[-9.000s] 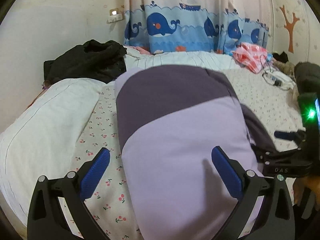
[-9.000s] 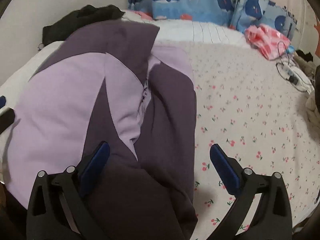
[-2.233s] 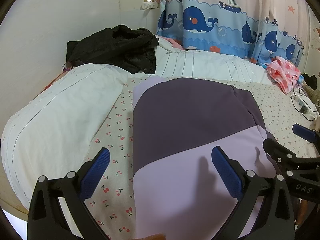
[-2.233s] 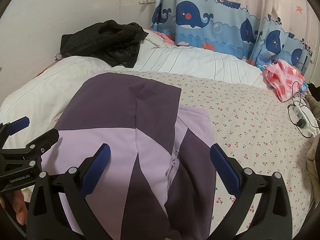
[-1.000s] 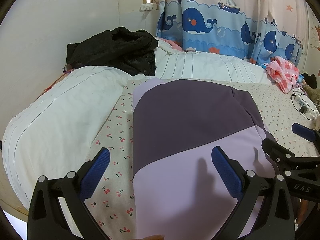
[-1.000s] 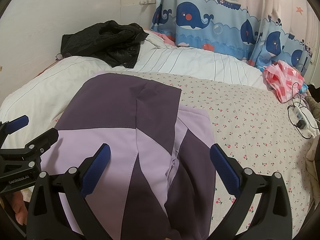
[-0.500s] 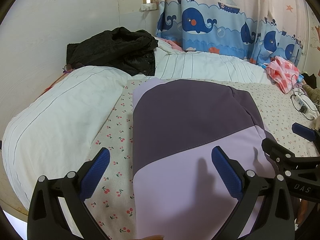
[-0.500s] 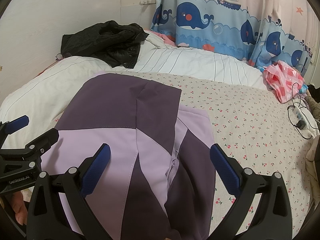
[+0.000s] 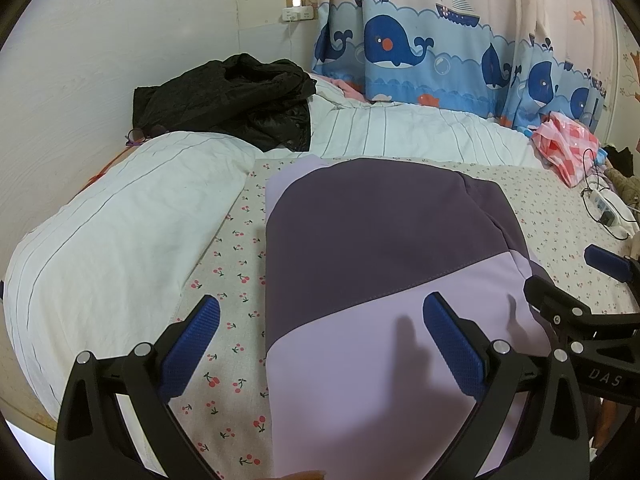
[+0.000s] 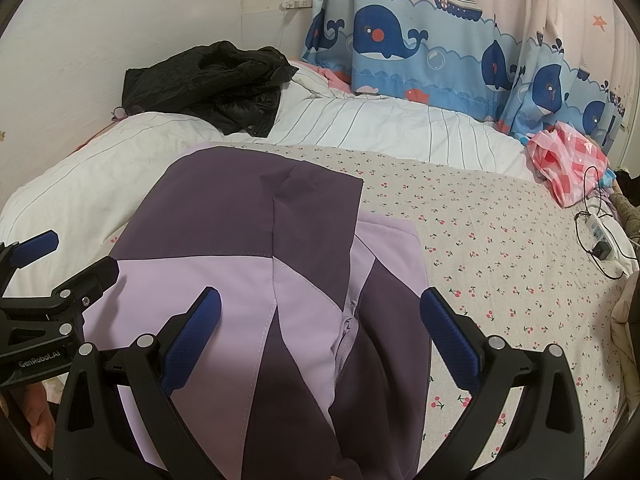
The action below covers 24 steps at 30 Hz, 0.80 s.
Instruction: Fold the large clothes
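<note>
Purple two-tone jacket (image 10: 256,264) lay part-folded on the cherry-print sheet (image 10: 500,248). Left gripper (image 9: 320,340) and right gripper (image 10: 320,320) hovered over it, jaws wide, empty. Fabric looked soft, limp, probably slippery (padded?); best pinched at near hem corners.

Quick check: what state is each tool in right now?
Left tool: open, holding nothing, above the purple garment.
Right tool: open, holding nothing.
</note>
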{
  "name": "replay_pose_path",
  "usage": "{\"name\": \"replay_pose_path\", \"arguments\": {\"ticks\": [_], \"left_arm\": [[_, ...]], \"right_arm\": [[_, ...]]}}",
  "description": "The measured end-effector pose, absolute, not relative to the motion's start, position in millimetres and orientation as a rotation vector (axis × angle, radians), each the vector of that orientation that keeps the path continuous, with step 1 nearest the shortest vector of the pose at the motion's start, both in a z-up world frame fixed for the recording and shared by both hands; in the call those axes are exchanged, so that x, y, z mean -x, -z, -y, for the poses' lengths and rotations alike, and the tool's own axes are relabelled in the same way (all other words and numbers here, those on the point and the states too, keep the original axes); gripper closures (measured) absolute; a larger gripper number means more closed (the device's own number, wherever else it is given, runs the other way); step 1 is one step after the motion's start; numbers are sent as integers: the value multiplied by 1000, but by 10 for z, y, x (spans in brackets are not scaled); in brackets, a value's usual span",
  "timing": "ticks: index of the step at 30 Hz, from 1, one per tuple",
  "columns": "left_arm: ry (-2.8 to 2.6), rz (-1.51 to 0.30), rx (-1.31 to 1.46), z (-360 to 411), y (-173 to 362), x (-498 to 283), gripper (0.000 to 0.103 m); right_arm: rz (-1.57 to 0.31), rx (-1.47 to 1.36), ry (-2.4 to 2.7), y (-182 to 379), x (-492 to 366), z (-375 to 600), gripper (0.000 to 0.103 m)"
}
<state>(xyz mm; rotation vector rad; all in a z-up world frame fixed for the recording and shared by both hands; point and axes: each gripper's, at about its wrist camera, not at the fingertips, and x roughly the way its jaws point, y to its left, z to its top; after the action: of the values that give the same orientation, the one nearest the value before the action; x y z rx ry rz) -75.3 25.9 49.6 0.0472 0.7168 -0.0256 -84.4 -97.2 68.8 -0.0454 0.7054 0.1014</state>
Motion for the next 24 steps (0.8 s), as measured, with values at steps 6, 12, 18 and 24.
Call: {"name": "replay_pose_path", "arguments": {"ticks": [6,12,18,24], "left_arm": [[24,-716,-48,-260,-490,753,6],[24,-715,-50,-260,-491,754,6],[23,-716,-47,-261,-485,752,6],[23,-716,-48,-264,-472,747,6]], "right_arm": [[-705,46,-102,-689,843,973,7],[-704,47,-101,-688,845,970,7],[-704,46,-101,-687,846,970,7],[-705,47,-101,-689,848,968,7]]}}
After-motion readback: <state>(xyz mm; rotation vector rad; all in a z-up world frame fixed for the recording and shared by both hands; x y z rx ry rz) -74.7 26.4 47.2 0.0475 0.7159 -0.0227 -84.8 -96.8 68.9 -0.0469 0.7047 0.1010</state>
